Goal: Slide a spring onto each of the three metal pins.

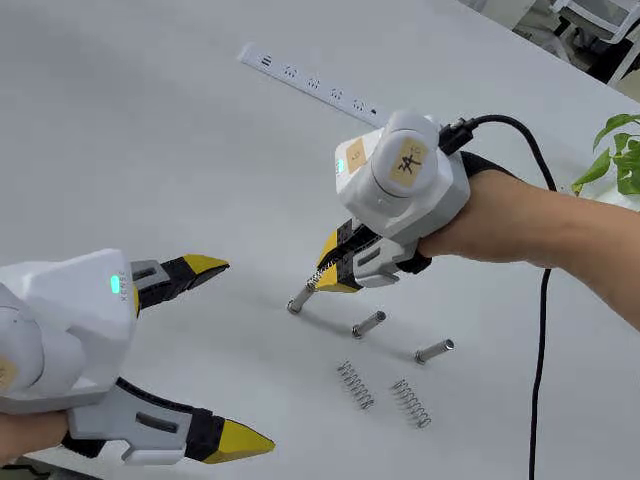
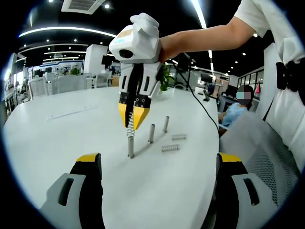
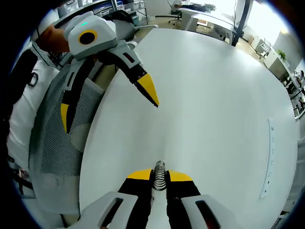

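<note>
Three short metal pins stand upright on the white table: the left pin [image 1: 298,299], the middle pin [image 1: 368,324] and the right pin [image 1: 435,350]. My right gripper [image 1: 322,280] is shut on a spring [image 2: 130,126], held right over the top of the left pin [image 2: 130,147]. In the right gripper view the spring [image 3: 159,174] sits pinched between the yellow fingertips. Two loose springs [image 1: 354,384] [image 1: 410,402] lie flat in front of the pins. My left gripper [image 1: 232,352] stands open at the near left, nothing between its jaws.
A white power strip [image 1: 309,85] lies at the far side of the table. A black cable [image 1: 542,300] runs from the right gripper down the table's right side. A green plant [image 1: 618,155] stands at the right edge. A seated person [image 2: 237,109] is beyond the table.
</note>
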A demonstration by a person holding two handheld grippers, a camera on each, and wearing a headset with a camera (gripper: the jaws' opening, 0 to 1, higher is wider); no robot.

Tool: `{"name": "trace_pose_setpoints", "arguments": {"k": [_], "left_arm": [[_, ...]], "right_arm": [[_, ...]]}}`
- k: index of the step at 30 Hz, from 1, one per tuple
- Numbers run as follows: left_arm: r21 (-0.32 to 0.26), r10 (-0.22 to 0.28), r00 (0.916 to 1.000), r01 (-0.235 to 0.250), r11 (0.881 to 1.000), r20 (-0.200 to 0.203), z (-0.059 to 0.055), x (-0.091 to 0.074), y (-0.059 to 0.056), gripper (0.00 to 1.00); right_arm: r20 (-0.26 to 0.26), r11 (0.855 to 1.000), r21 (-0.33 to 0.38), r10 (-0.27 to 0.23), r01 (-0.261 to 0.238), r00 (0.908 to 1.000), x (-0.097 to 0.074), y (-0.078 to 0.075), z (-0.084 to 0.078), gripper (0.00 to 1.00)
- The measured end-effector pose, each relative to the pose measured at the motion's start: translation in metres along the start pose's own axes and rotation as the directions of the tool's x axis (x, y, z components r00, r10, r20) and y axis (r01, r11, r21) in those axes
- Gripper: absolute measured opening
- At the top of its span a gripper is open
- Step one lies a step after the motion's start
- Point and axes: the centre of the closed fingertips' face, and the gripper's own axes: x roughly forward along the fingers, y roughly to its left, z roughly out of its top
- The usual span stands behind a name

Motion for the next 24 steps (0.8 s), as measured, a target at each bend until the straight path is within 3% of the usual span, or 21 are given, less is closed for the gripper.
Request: {"name": "trace_pose_setpoints", "arguments": {"k": [24], "left_arm": [[-0.019, 0.001, 0.9999, -0.001, 1.0, 0.013, 0.0003, -0.001, 0.0014, 0.99]], "right_arm": [[-0.022, 1.0, -0.015, 0.019, -0.02, 0.9996, 0.008, -0.001, -0.0002, 0.07]]}}
